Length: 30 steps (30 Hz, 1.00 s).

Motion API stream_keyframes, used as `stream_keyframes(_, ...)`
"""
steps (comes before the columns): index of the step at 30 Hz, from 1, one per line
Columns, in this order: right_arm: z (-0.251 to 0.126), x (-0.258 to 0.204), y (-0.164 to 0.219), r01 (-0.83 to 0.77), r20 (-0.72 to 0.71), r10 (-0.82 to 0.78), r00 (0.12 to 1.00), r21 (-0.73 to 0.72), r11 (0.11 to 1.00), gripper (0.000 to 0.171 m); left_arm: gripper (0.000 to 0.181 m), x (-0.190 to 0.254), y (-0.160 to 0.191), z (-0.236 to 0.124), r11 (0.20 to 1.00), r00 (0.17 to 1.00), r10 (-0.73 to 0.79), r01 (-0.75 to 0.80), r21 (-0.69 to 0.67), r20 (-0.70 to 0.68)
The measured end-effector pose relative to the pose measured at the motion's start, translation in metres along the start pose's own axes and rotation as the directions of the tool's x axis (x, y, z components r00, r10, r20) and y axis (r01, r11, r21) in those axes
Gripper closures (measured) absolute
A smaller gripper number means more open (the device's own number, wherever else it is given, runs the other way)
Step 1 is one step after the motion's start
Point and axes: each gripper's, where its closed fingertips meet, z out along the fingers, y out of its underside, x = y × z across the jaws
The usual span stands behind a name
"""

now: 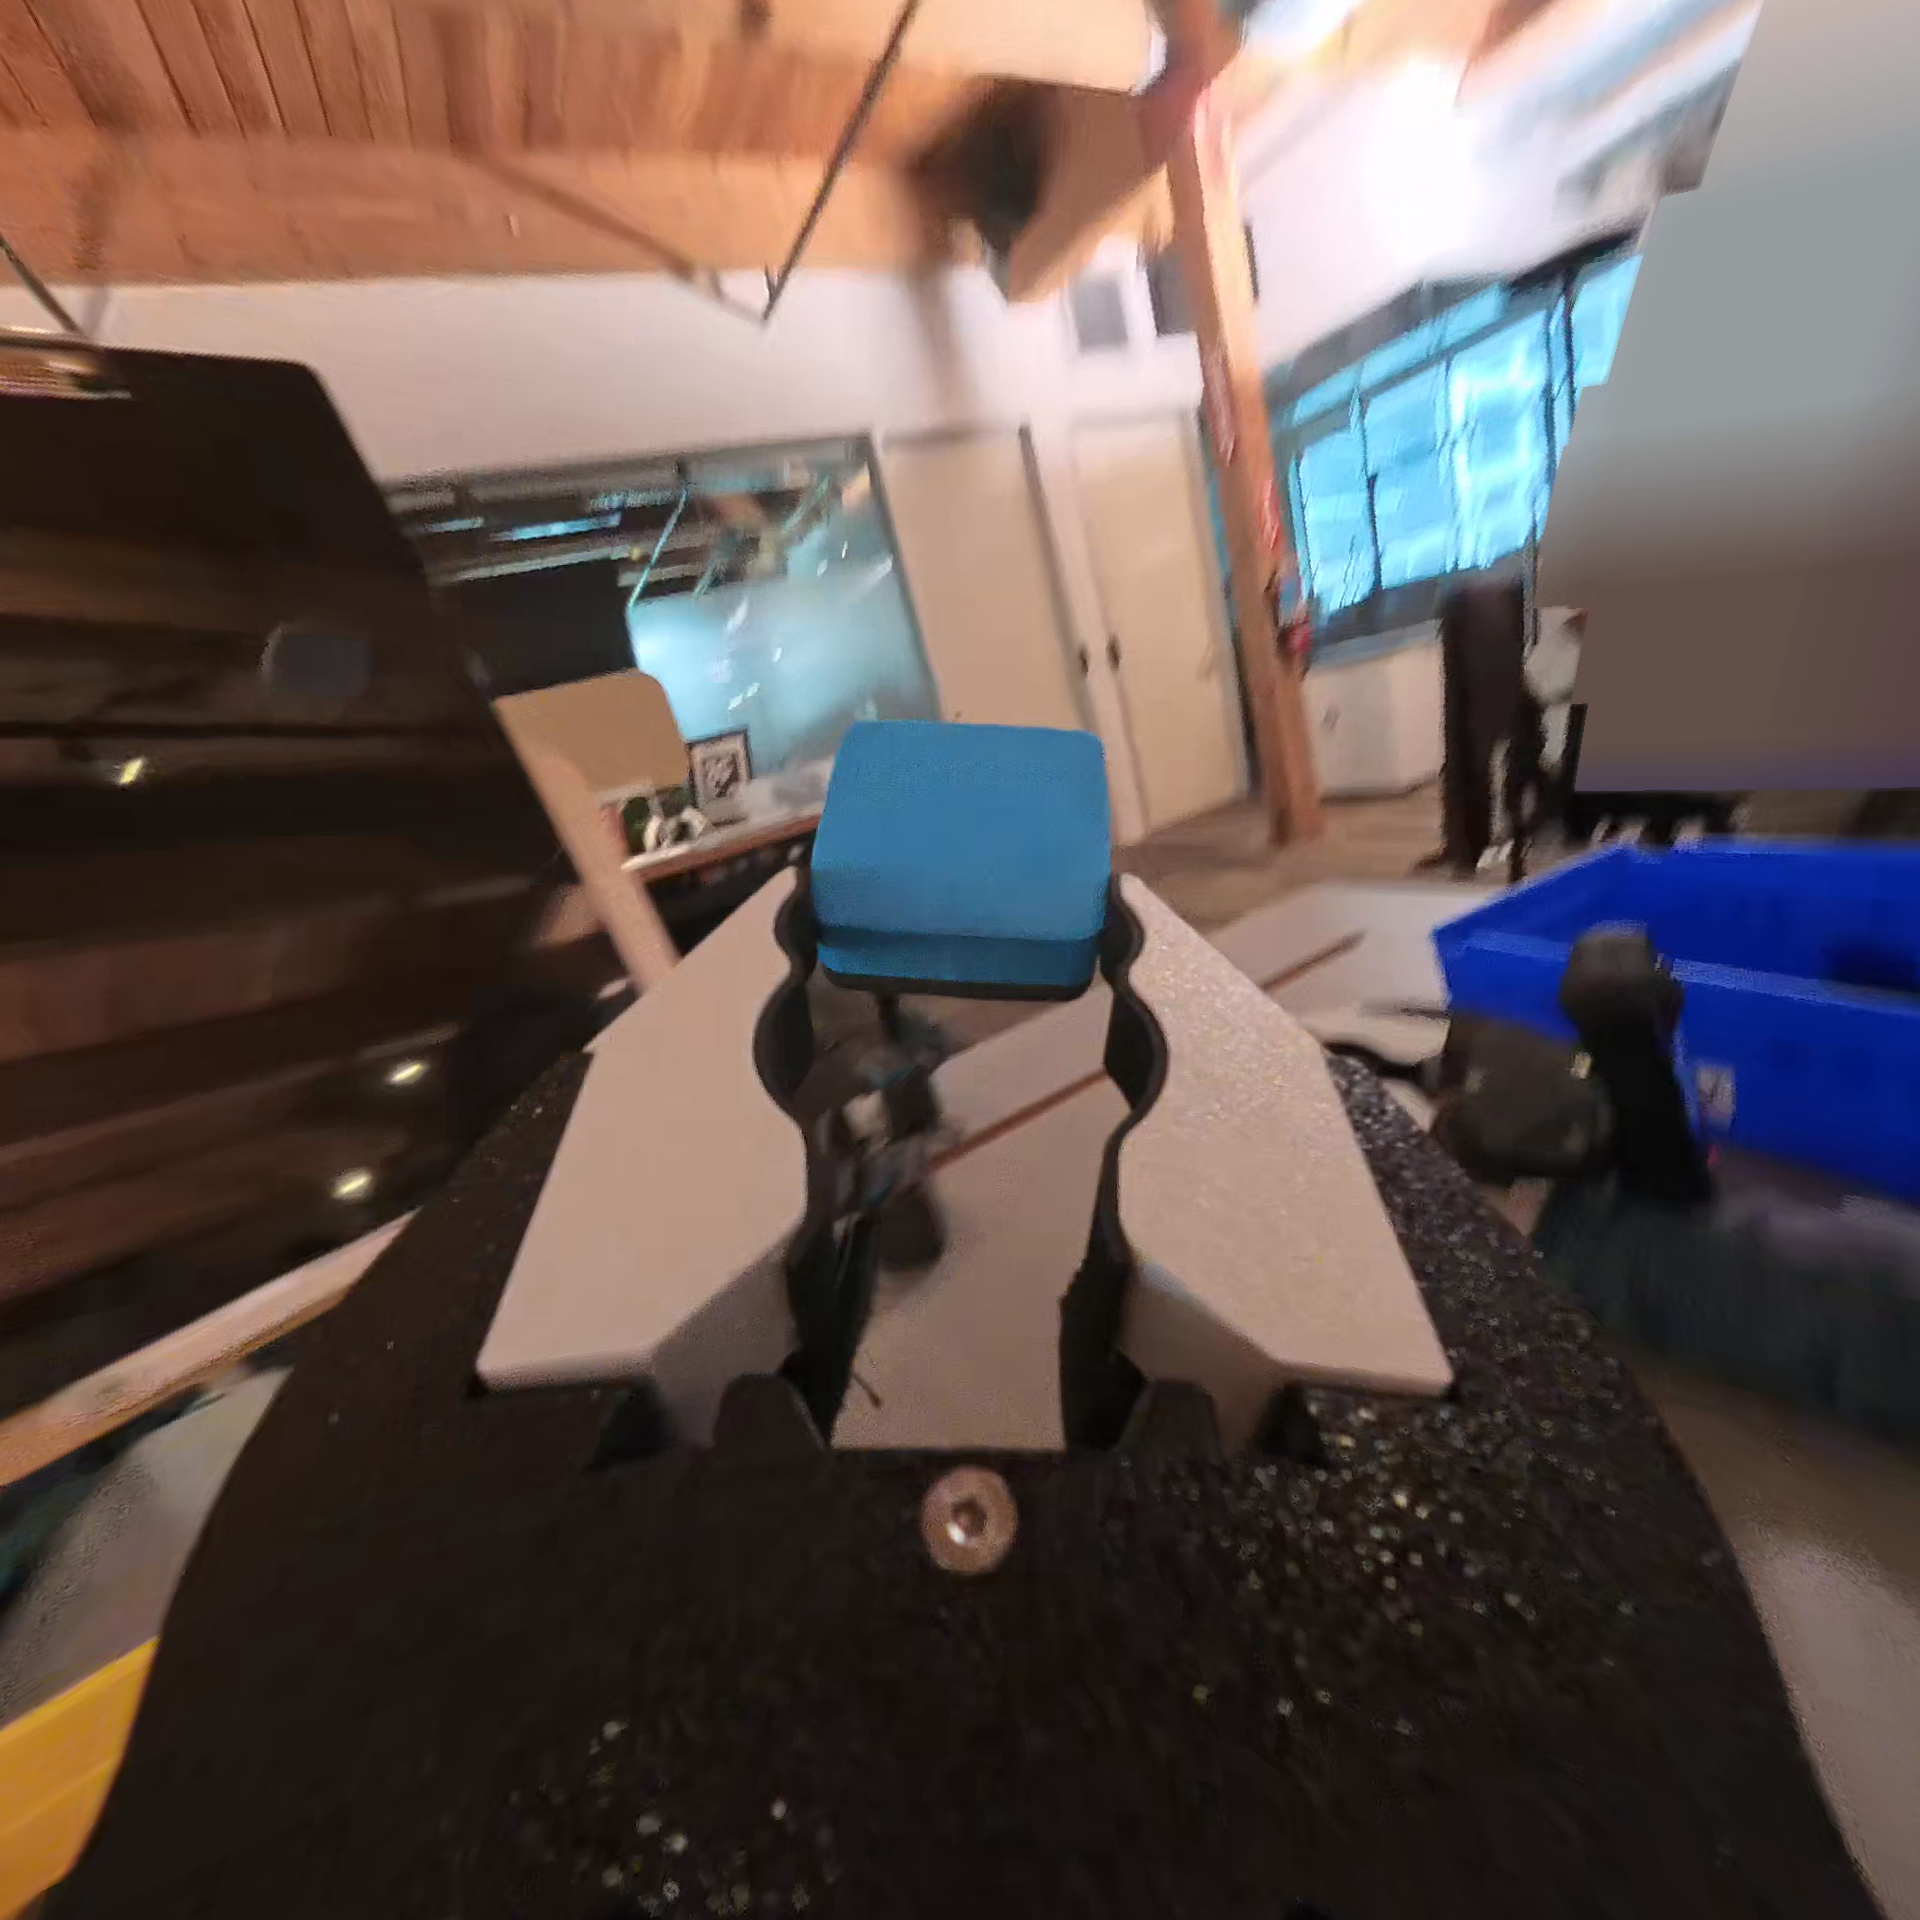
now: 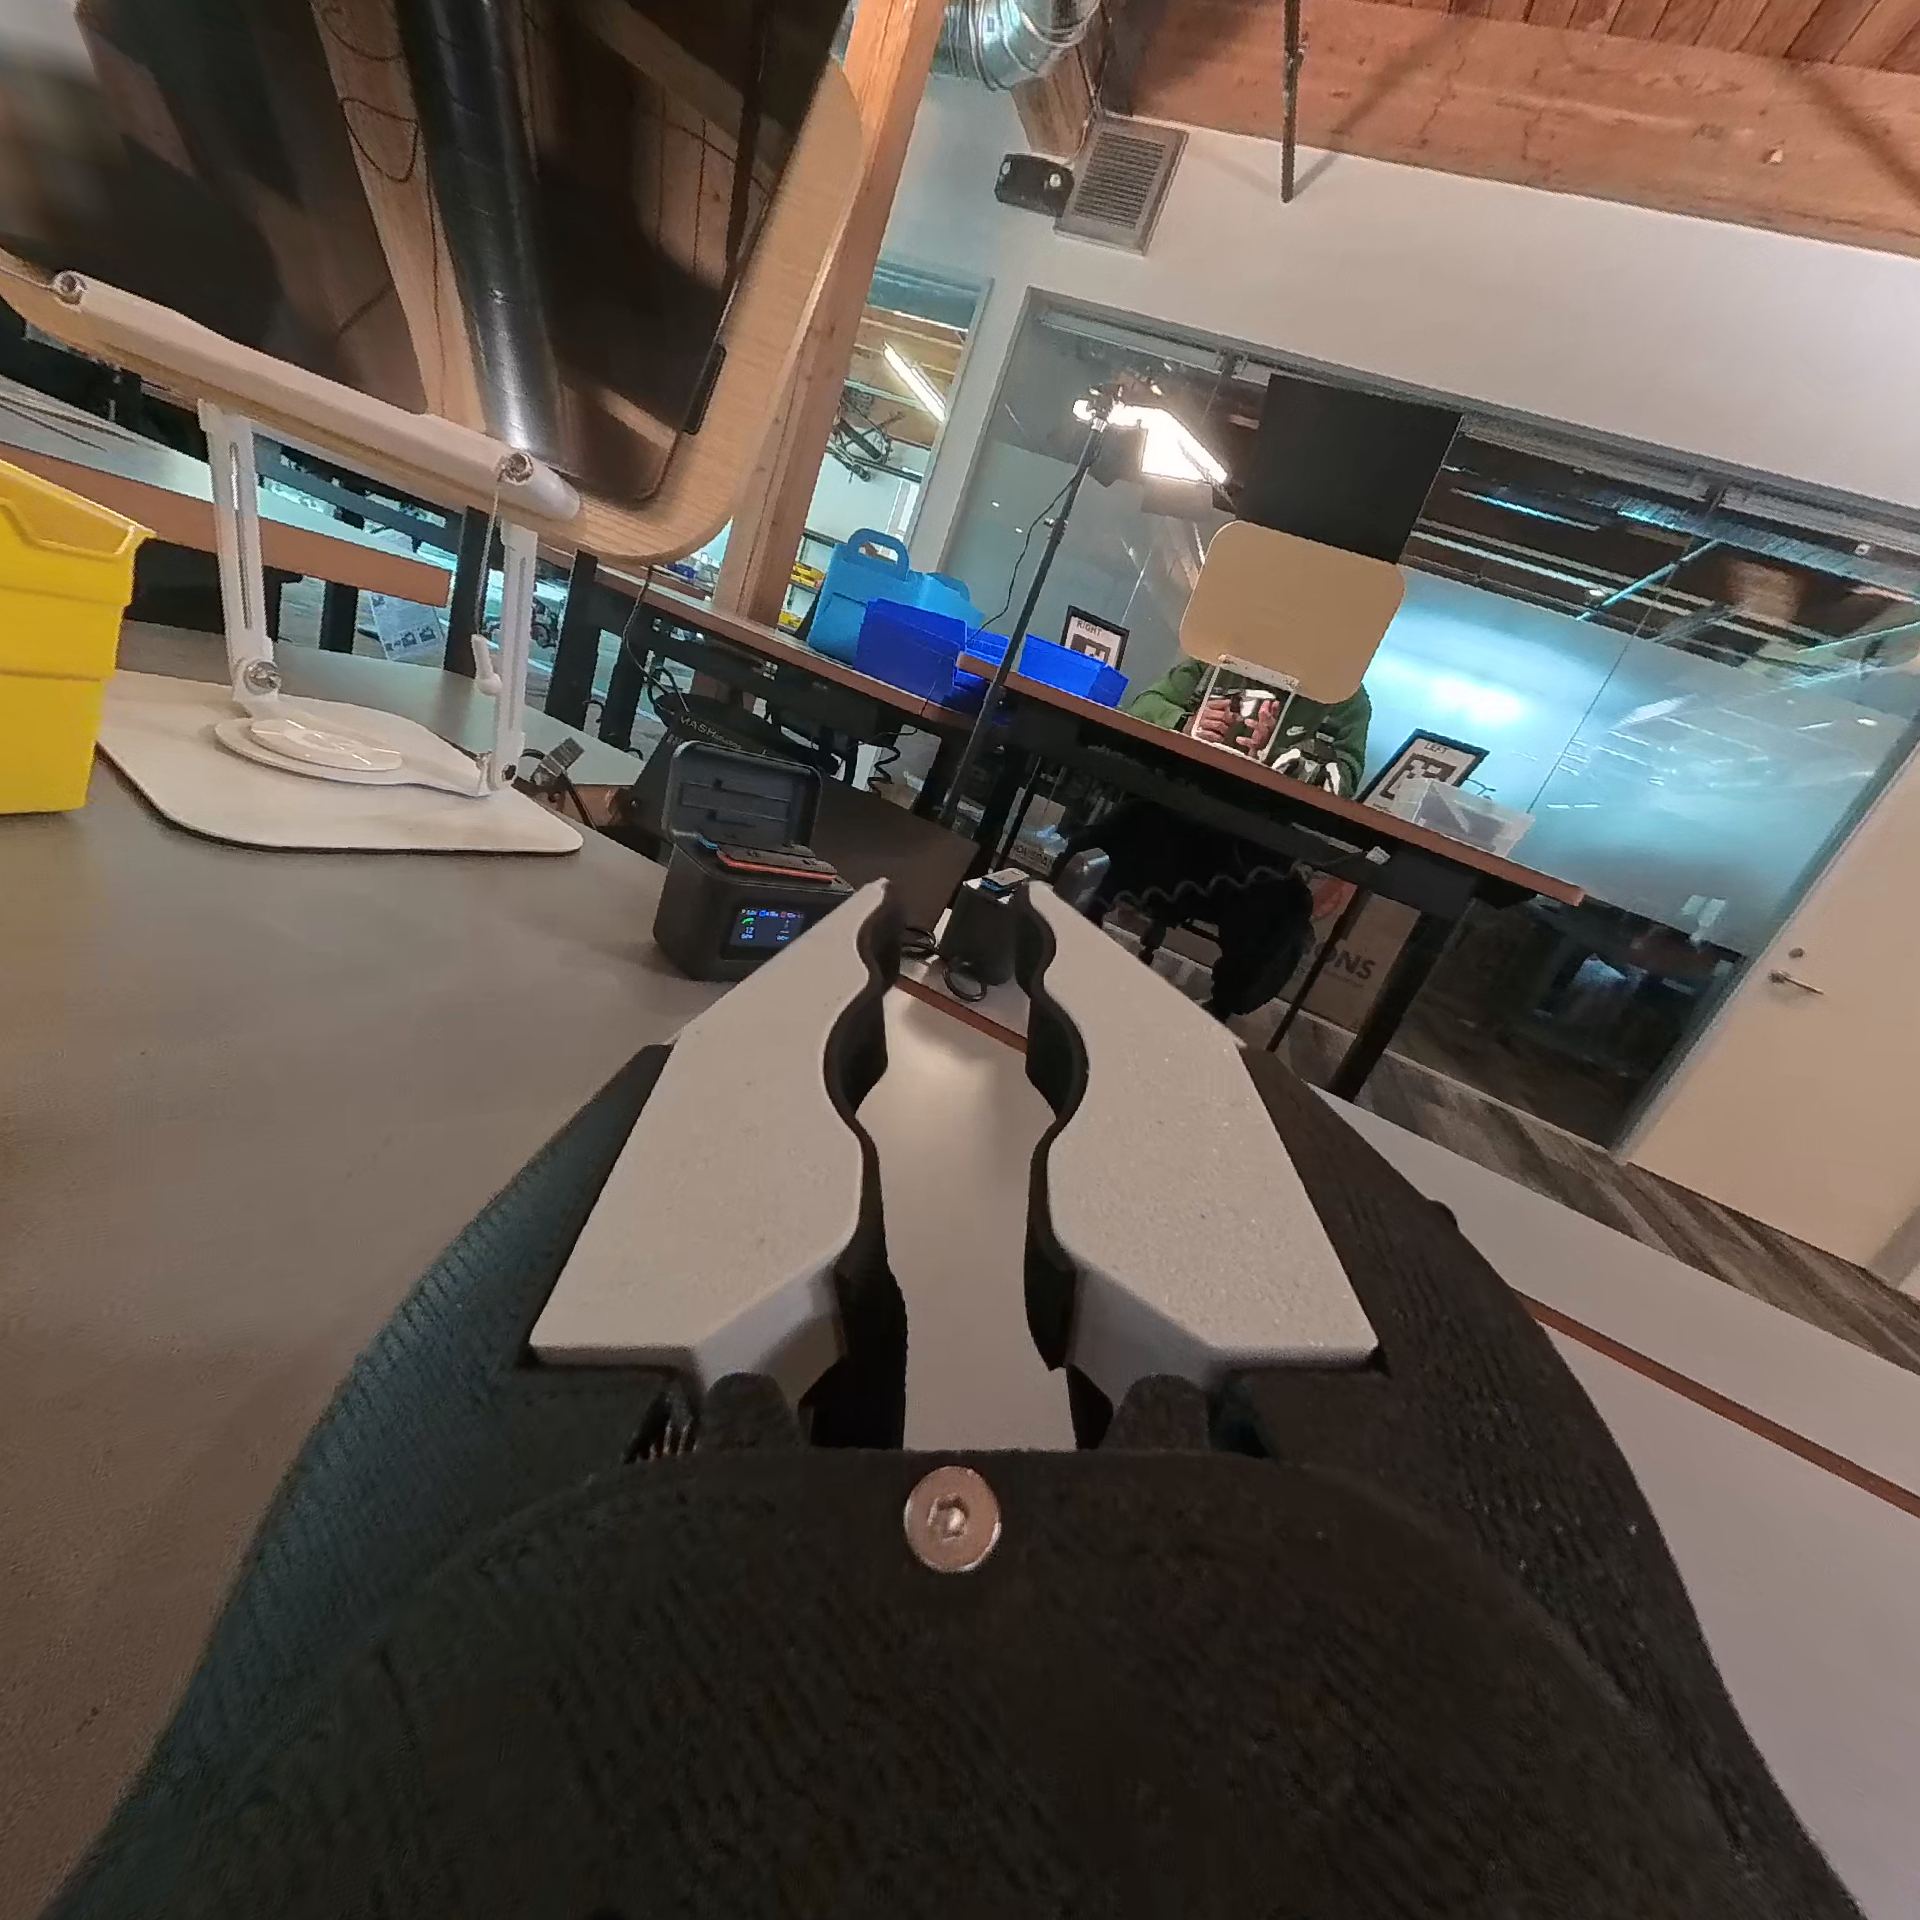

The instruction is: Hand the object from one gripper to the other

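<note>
— So, where is the blue block [image 1: 961,862]?
— Clamped between the tips of the left gripper [image 1: 958,935], raised off the table [image 2: 260,1039].
— And the right gripper [image 2: 956,925]?
— Its jaws stand apart, holding nothing, low over the table.

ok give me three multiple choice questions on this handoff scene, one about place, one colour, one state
1. Where is the blue block?
A. on the table
B. between the left gripper fingertips
C. in the yellow bin

2. What colour is the bin seen in the left wrist view?
A. blue
B. red
C. green

3. What state is the right gripper in?
A. shut on the block
B. open, holding nothing
C. shut on a cable

Answers:
1 B, the block sits clamped at the fingertips.
2 A, its walls are plainly blue.
3 B, a clear gap shows between its fingers.
</note>
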Motion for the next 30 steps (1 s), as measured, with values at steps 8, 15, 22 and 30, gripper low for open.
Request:
stream_keyframes(8,0.0,0.005,-0.001,-0.001,-0.01,0.001,1.0,0.007,1.0,0.151,0.128,0.064,0.132,0.121,0.992,0.993,0.113,-0.114,-0.046,-0.018)
stream_keyframes(15,0.001,0.017,0.003,0.028,-0.026,-0.028,0.999,-0.004,1.0,0.15,0.128,0.091,0.188,0.14,0.996,0.972,0.088,-0.093,-0.009,-0.219)
stream_keyframes(22,-0.014,-0.027,-0.016,-0.325,0.506,0.306,0.807,-0.052,0.944,0.144,0.128,0.094,0.195,0.129,0.975,0.919,0.223,-0.216,0.059,-0.324)
stream_keyframes(30,-0.025,-0.047,-0.017,-0.659,0.618,0.735,0.278,-0.435,0.614,0.13,0.128,0.12,0.208,0.125,0.89,0.802,0.445,-0.444,0.102,-0.399)
